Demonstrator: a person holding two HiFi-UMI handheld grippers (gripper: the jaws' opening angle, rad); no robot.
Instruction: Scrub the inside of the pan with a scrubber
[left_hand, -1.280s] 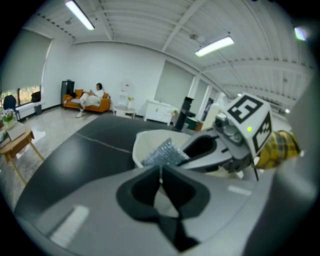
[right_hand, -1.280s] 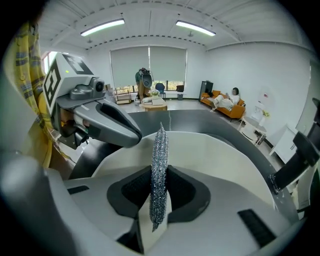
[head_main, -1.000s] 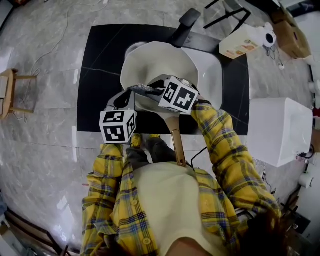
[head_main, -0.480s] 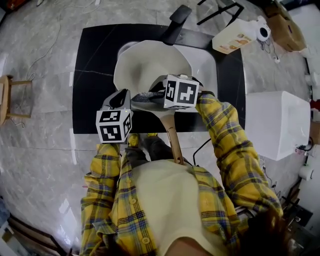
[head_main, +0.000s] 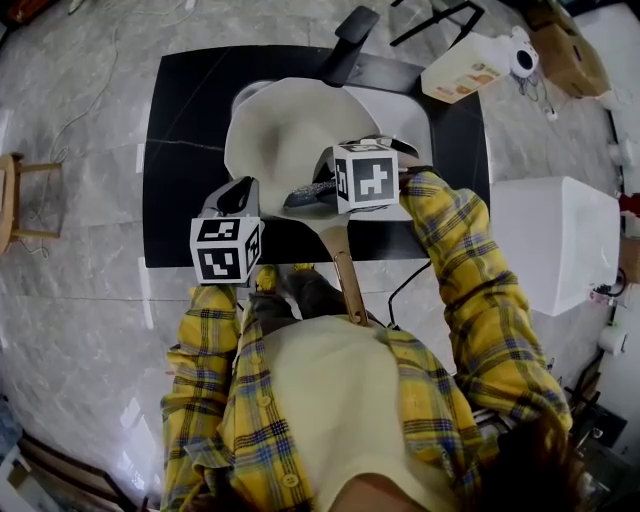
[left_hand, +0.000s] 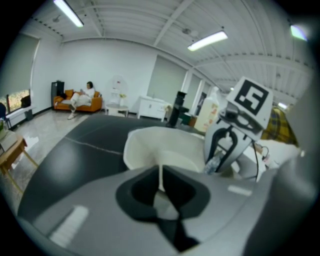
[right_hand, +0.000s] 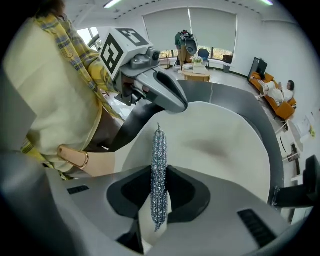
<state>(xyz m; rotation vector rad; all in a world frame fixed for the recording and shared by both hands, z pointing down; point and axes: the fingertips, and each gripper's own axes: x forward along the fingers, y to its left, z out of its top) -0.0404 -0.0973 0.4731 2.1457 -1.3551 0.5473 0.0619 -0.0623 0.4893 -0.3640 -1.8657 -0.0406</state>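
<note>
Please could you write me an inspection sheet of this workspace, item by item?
Surface: black counter with a white sink.
Job's things: cream pan held over the sink, wooden handle toward the person; steel scrubber over the pan's inside.
Clutter: one bottle at the counter's far right corner.
Grippers: left gripper shut on the pan rim; right gripper shut on the scrubber.
Cables: thin cable on the floor; black cable by the counter's front.
Surroundings: wooden stool left, white box right.

Right gripper (head_main: 322, 190) with scrubber (head_main: 302, 196) slid rightward along inner wall of pan (head_main: 275, 125), near frame centre; squared up to frame edges.
</note>
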